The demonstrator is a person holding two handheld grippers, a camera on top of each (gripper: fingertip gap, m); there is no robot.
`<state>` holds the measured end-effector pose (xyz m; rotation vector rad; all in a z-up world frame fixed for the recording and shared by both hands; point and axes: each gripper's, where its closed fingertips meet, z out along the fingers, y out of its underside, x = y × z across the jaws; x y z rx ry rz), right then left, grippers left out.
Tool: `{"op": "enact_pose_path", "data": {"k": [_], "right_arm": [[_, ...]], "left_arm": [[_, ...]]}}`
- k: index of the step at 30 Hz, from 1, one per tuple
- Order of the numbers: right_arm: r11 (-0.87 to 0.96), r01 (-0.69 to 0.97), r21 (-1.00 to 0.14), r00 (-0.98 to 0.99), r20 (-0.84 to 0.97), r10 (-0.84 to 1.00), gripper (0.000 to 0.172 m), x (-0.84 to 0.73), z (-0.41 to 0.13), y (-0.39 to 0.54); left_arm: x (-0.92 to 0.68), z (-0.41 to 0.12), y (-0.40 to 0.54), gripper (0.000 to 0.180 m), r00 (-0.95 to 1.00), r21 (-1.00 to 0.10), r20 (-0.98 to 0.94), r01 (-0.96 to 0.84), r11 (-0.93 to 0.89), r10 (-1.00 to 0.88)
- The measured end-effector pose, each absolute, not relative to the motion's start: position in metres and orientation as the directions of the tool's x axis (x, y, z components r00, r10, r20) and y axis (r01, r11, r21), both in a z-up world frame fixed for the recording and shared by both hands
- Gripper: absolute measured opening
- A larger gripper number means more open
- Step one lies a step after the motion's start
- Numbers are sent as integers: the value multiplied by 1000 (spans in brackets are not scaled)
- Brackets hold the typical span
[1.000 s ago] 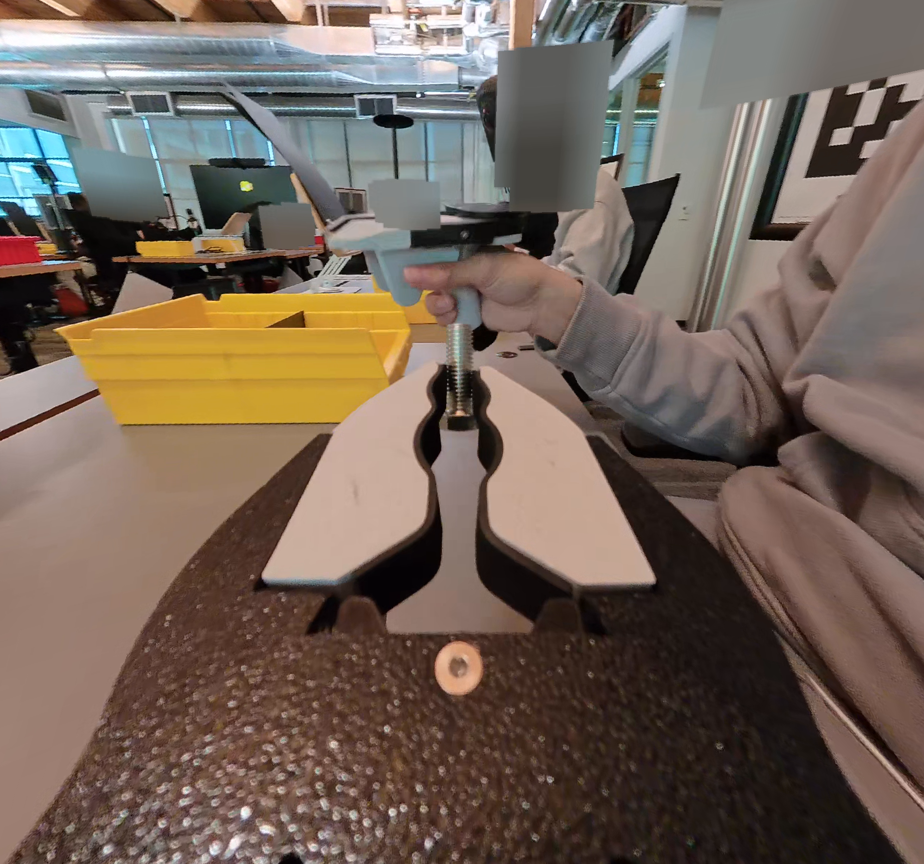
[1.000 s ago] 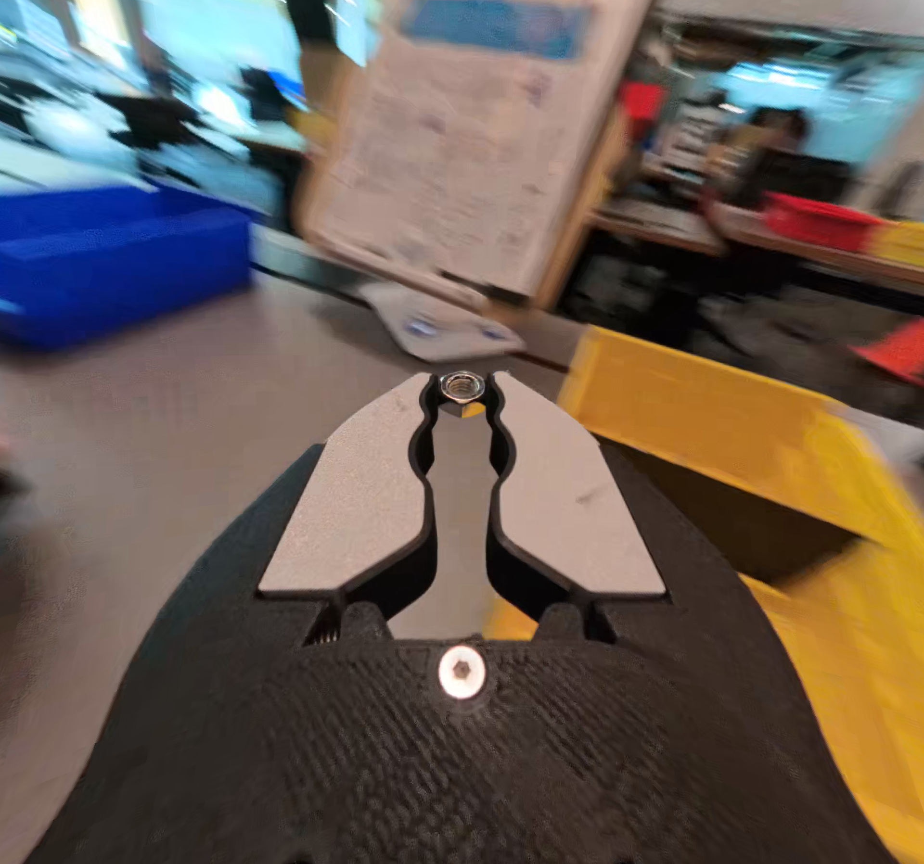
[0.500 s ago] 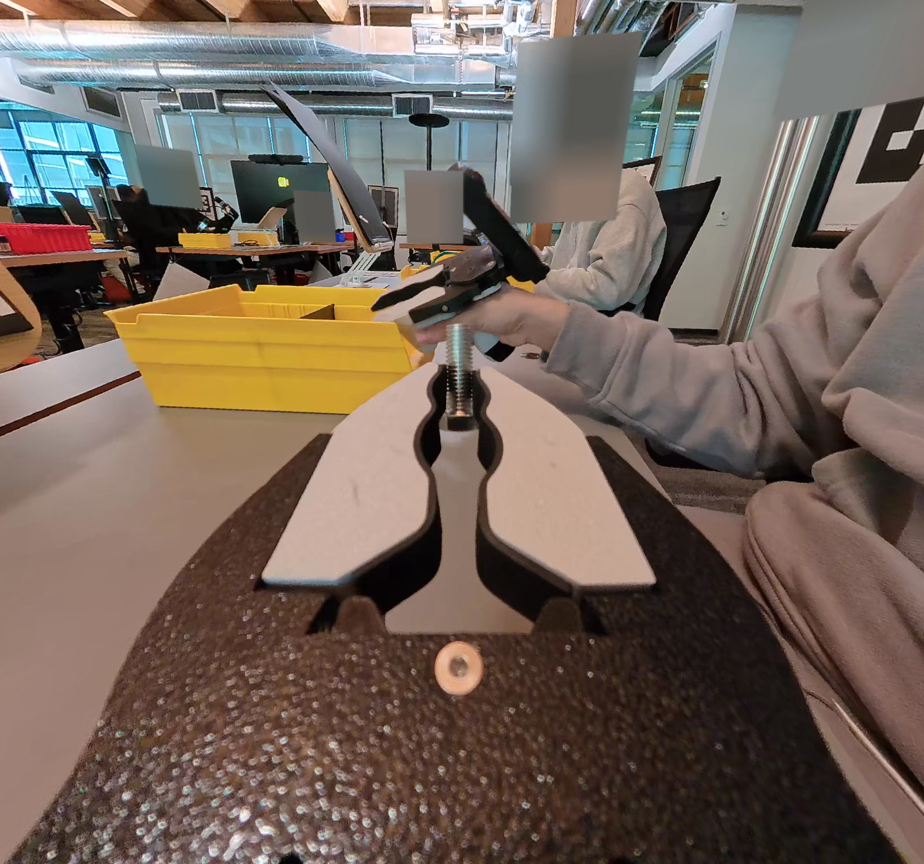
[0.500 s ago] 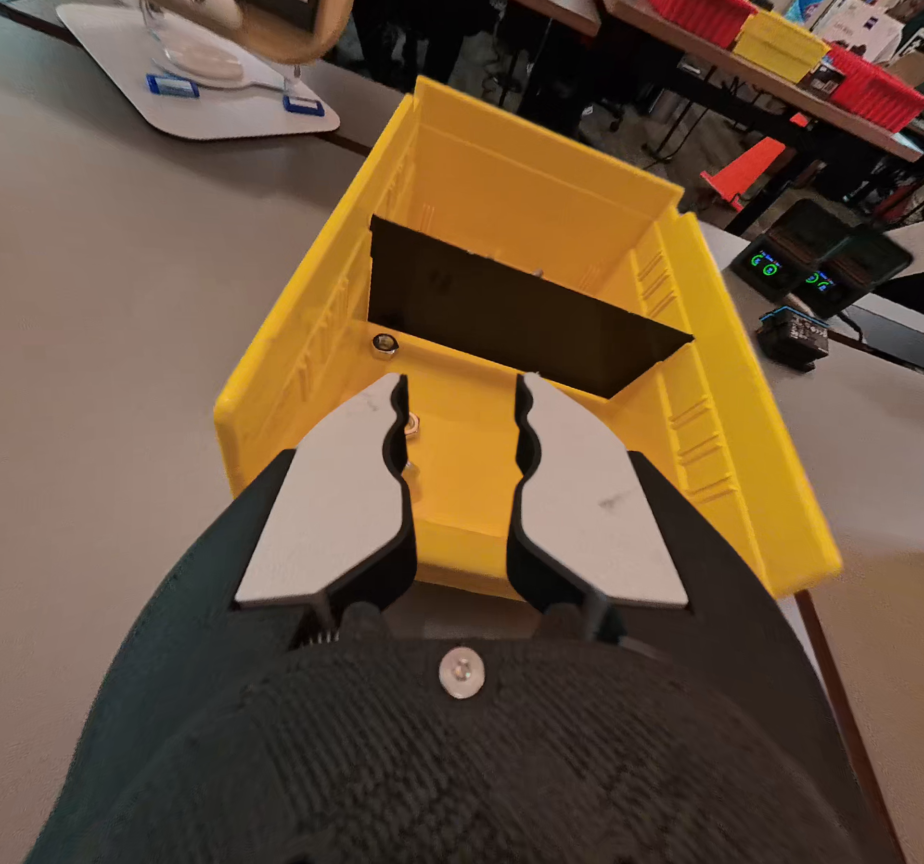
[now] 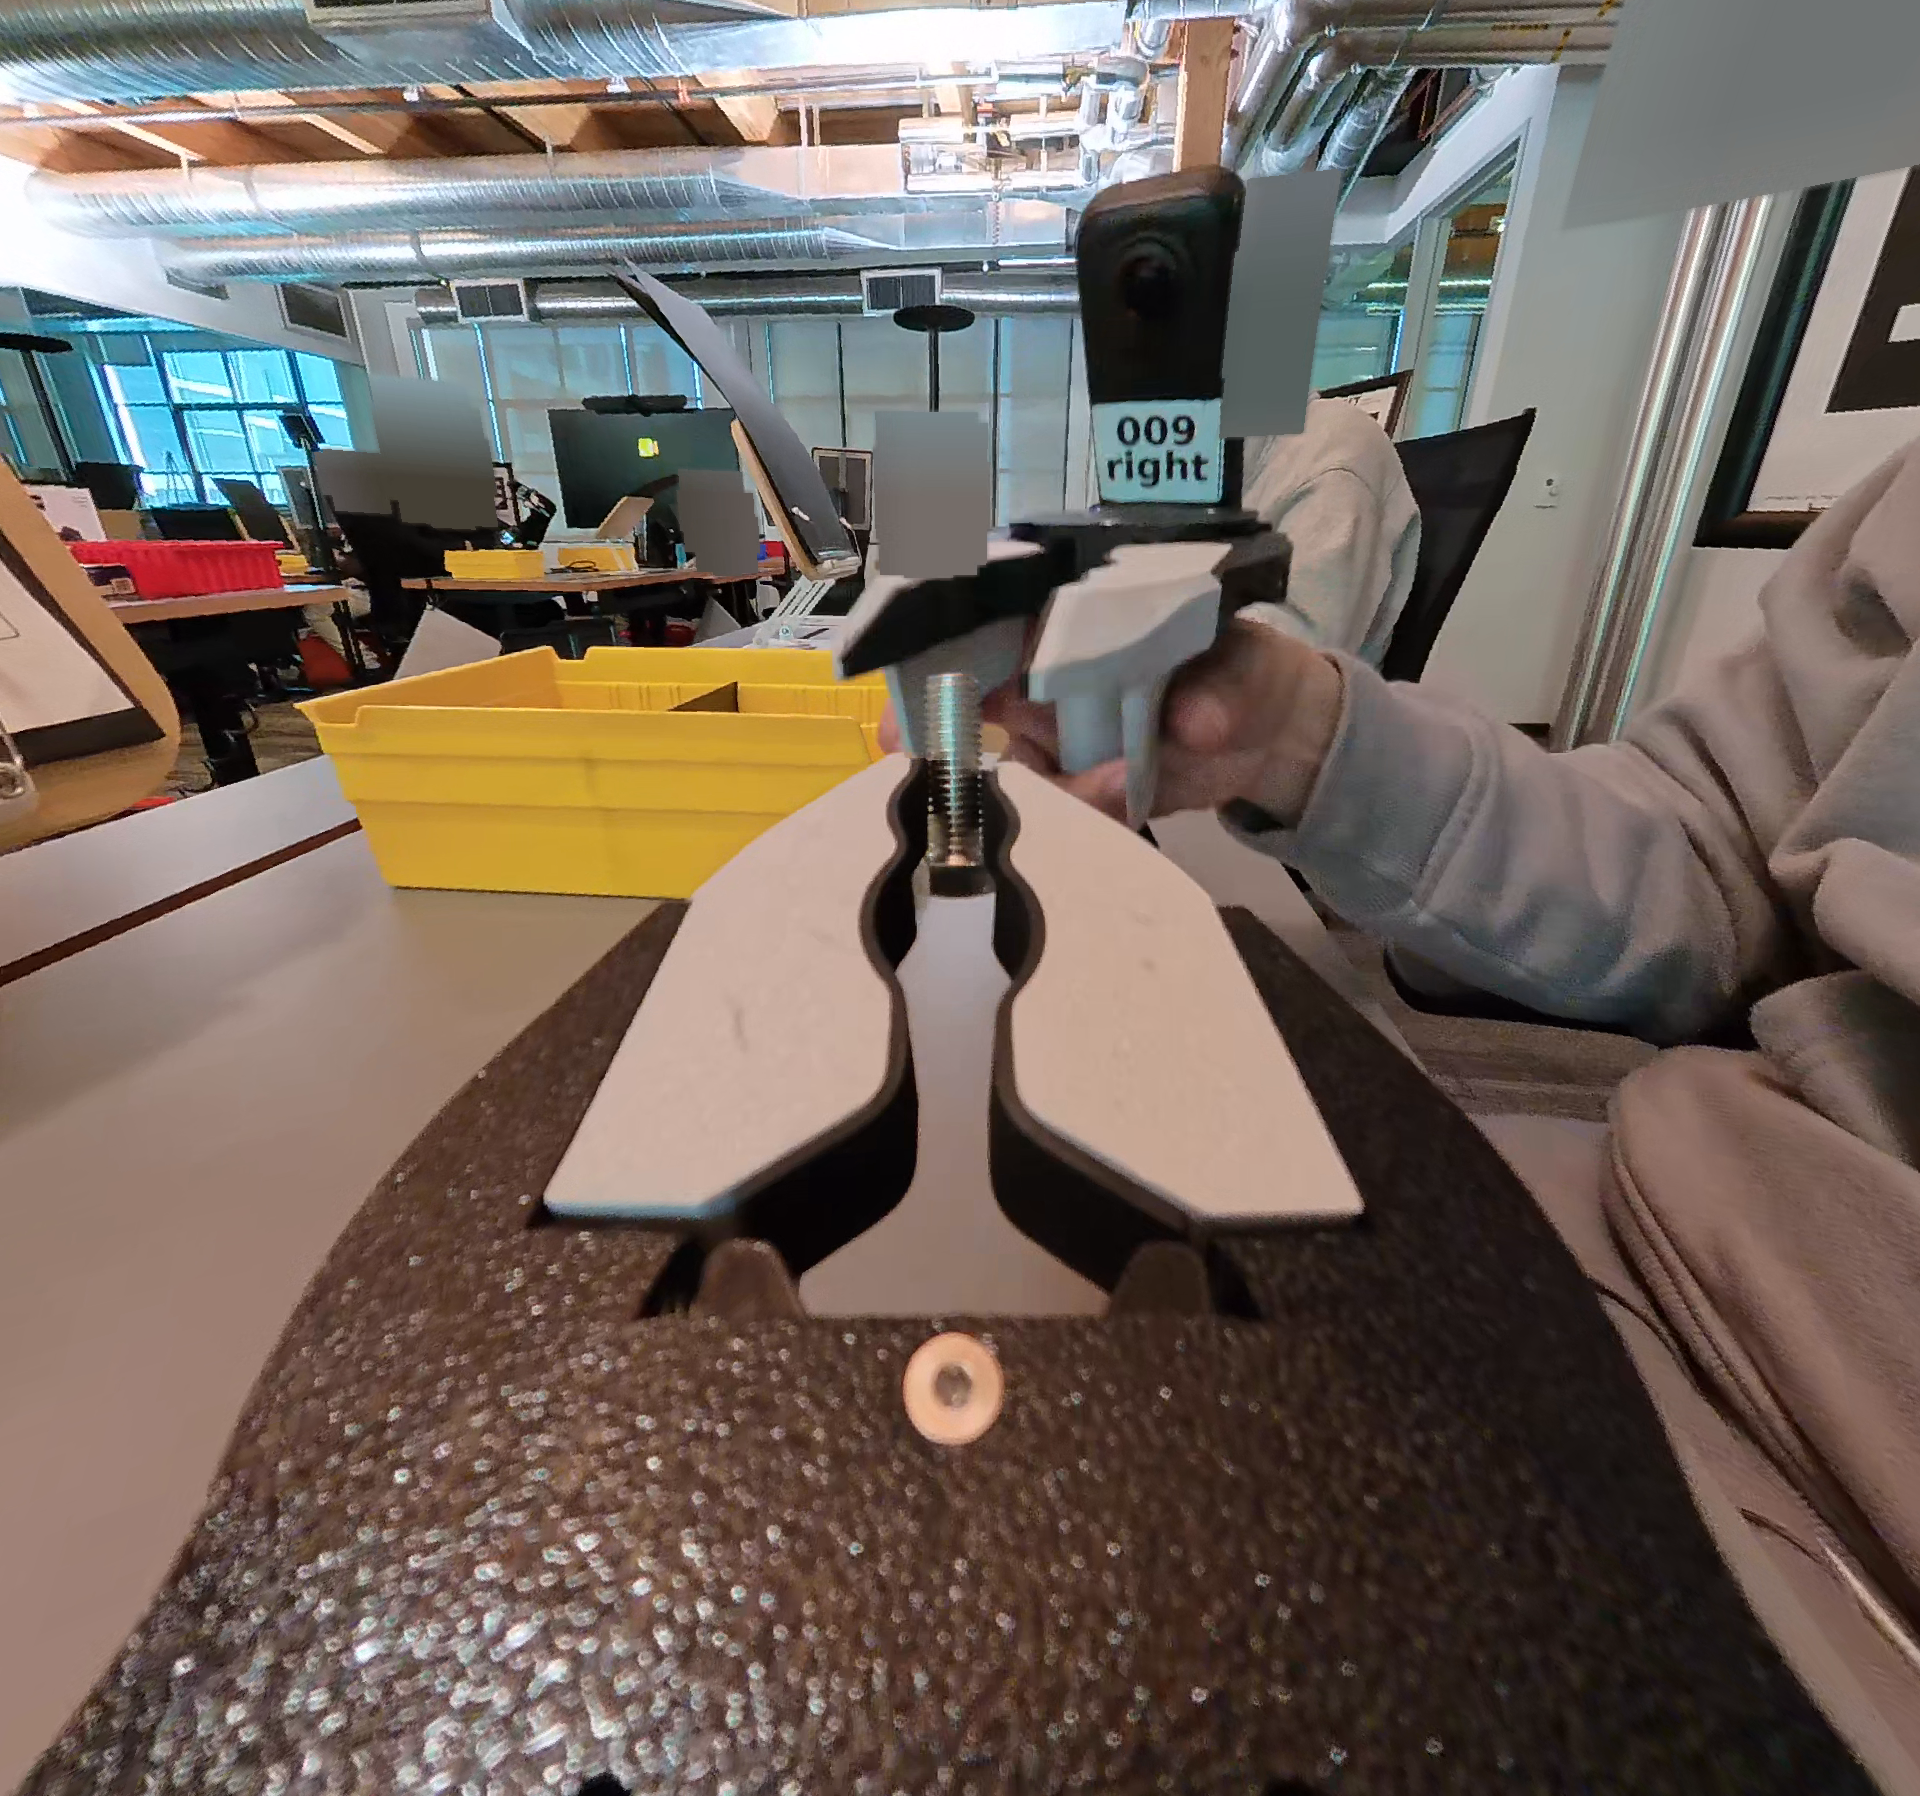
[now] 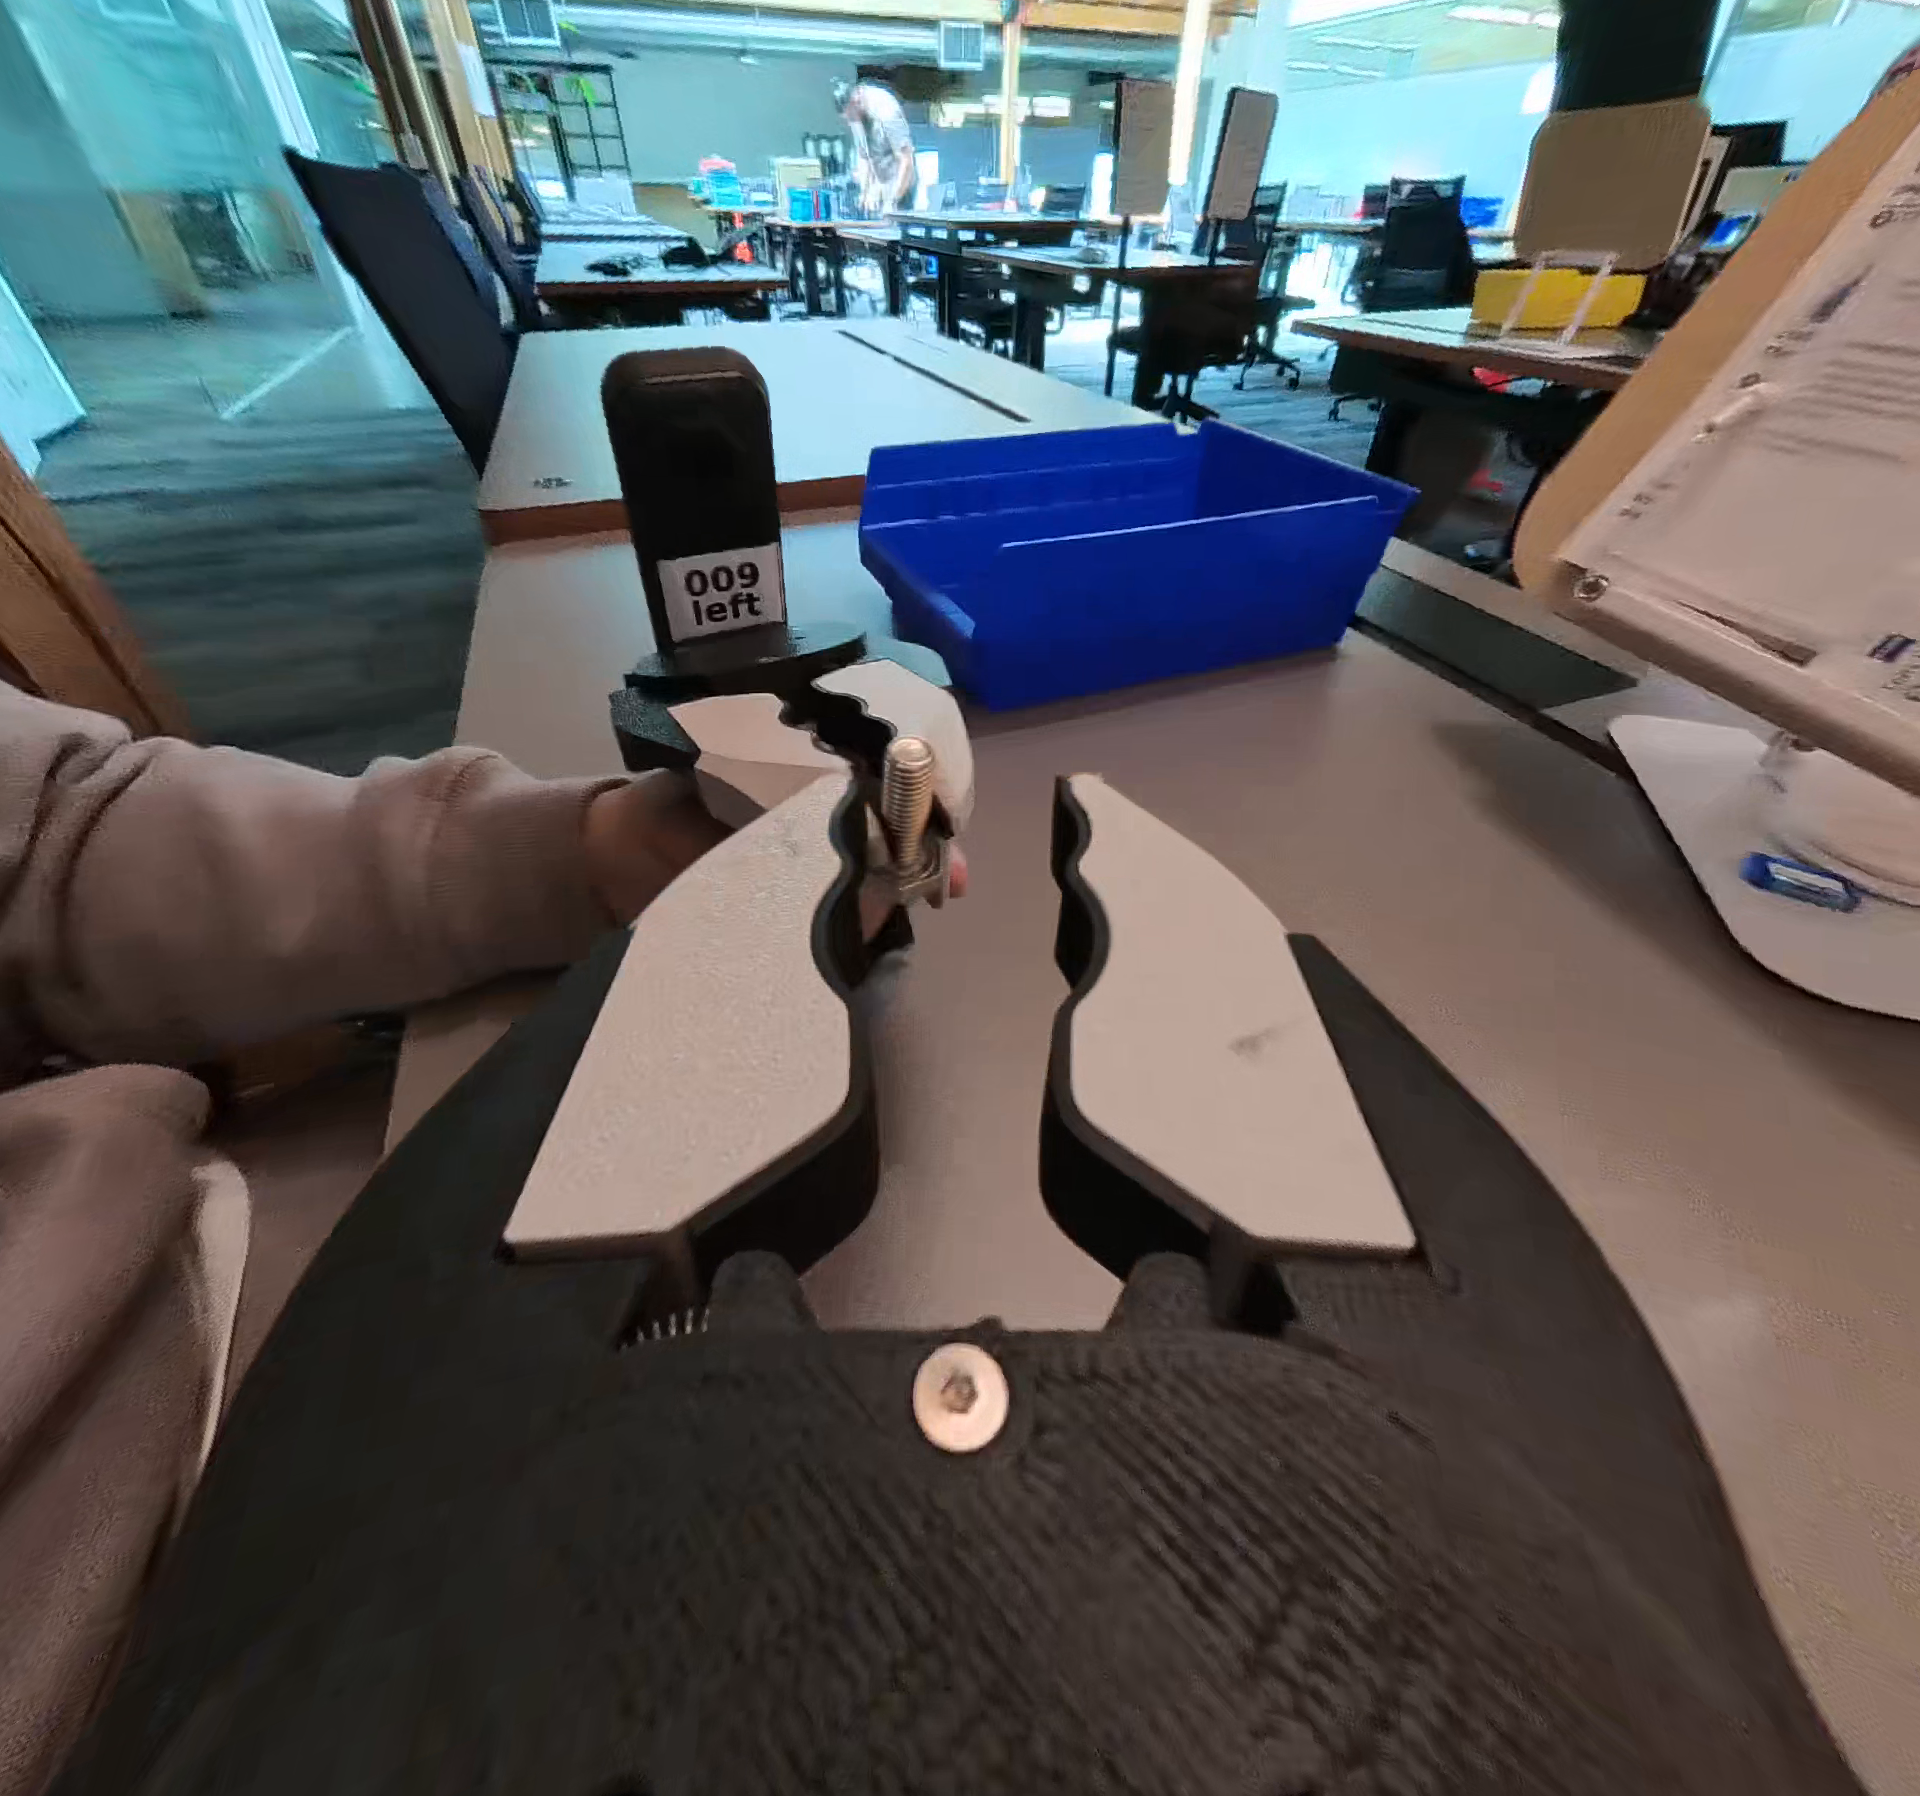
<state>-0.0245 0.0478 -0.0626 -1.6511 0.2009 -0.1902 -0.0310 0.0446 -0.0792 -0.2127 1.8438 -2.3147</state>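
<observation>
The left claw (image 5: 956, 811) is closed narrowly on a silver threaded steel bolt (image 5: 954, 759), its grey pads (image 5: 790, 967) pressing the lower shank from both sides so the bolt stands upright with the threaded end up; the right wrist view shows the same bolt (image 6: 906, 811) with its hexagonal head at the bottom, below the pads. The right claw (image 6: 951, 873) stands wide with nothing between its fingers, held close beside the bolt, which lies just off its left fingertip (image 6: 748, 915). The bolt looks small, rigid and fairly dense for its size; its threads should give the pads some bite, though smooth metal can twist or slip under a sideways push, so the shank close above the head, or the flat-sided head itself, seems the surest place to take hold. Nothing about it looks fragile. Beneath is a smooth, matt grey counter (image 6: 1351, 915), hard and flat, on which a dropped bolt would likely roll. A yellow plastic bin with a dark divider (image 5: 582, 770) sits at the far left in the left wrist view, and a blue plastic bin (image 6: 1122, 551) sits beyond the claws in the right wrist view, with a white stand holding a printed sheet (image 6: 1766, 520) to the right. The room is an open workshop office with rows of desks, chairs, large windows and bare ducting overhead.
</observation>
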Motion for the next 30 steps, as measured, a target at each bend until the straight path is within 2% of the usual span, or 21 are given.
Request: {"op": "enact_pose_path", "data": {"k": [7,12,14,16,18,20,23,27,30], "right_arm": [[-14,-17,-1000,977,-14,-213,9,-33,-66,66],[-32,11,-999,976,18,-217,9,-31,-66,67],[-54,62,-997,956,75,-284,9,-23,-61,59],[-117,129,-985,896,166,-413,9,-3,-50,34],[-295,168,-941,765,313,-562,9,33,-40,-11],[-521,148,-840,577,502,-644,9,81,-28,-69],[-773,-24,-633,390,706,-590,10,159,-20,-152],[-895,-287,-342,426,791,-439,9,247,-56,-227],[-916,-376,-138,535,775,-336,9,274,-97,-256]], "left_arm": [[-32,-77,46,9,-977,-971,-3,54,-231,-215],[-30,-77,47,8,-971,-972,-12,67,-225,-239],[-24,-78,46,12,-955,-974,-9,76,-214,-296],[-19,-79,48,26,-936,-975,-31,105,-194,-351],[-17,-80,51,26,-927,-977,-49,122,-177,-372],[-16,-81,52,26,-929,-978,-36,110,-180,-369],[-15,-81,51,26,-933,-978,-10,85,-192,-360],[-12,-86,49,26,-932,-984,-4,68,-164,-362],[-9,-90,51,25,-923,-988,-16,73,-134,-385]]}}
